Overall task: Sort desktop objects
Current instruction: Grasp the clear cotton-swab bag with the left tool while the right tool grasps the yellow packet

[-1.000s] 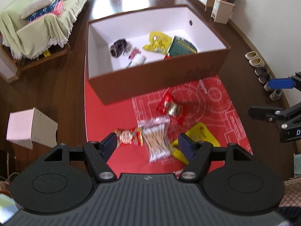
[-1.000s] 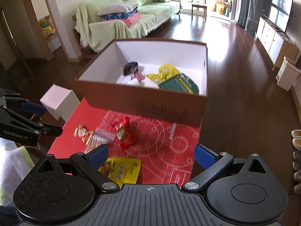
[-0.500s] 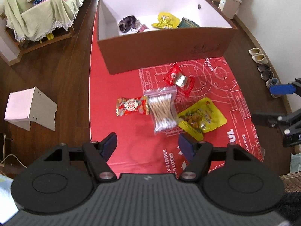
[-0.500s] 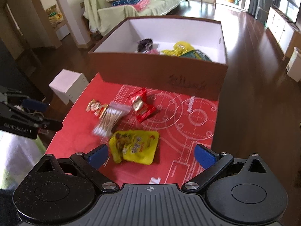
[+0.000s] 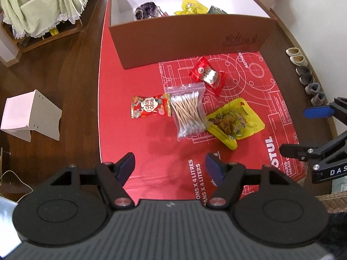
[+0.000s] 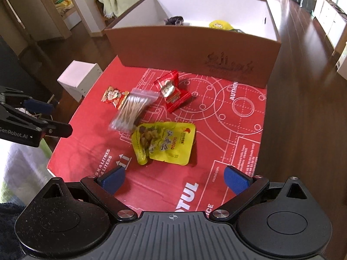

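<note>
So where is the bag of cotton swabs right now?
In the left wrist view the bag of cotton swabs lies mid-mat, between the red candy packet and yellow snack pouch.

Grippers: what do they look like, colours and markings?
Both are matte black with ribbed housings and two round discs. The left claw and right claw have blue finger pads on black linkage arms. White lettering reads GenRobot.AI on the left, DAS on the right.

Bright daylight, fisheye bending (swab bag point(image 6: 132, 108) blurred).
</note>
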The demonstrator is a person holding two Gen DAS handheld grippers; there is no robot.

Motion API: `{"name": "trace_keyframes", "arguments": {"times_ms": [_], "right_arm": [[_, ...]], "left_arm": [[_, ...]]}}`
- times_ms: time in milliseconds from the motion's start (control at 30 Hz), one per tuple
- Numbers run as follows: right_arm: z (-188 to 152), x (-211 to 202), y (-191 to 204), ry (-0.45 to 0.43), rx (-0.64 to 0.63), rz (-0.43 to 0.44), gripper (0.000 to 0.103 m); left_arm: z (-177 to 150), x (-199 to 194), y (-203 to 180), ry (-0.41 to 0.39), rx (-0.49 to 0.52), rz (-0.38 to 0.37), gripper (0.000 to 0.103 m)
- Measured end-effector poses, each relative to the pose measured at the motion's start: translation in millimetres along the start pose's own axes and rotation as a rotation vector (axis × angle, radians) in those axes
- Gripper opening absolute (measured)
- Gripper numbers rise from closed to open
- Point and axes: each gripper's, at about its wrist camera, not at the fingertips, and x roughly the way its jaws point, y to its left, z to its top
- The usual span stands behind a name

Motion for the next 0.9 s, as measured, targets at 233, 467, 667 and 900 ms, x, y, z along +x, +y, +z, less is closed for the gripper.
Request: {"name": "trace_keyframes", "arguments": {"times_ms": [233, 467, 667, 900], "right_arm": [[-0.2, 18.7, 9.6, 0.038, -0.03, 0.012, 0.1], [3.1, 28.6, 18.8, 0.012, -0.193, 0.034, 0.1], [5.6, 44.7, 22.6, 0.033, -0.571, 0.096, 0.1], [5.7, 75.3, 26.5, 0.094, -0.919, 0.159, 0.099]], "left_arm": [[0.4, 16.7, 5.7, 0.038, -0.003, -0.012, 0.068], [6.6, 29.1, 13.6, 0.063, 0.002, -0.018, 0.068], [12.3, 37.7, 18.3, 0.078, 0.018, -0.02, 0.068], [14.4, 45.8, 25.6, 0.097, 0.011, -0.019, 0.068]]}}
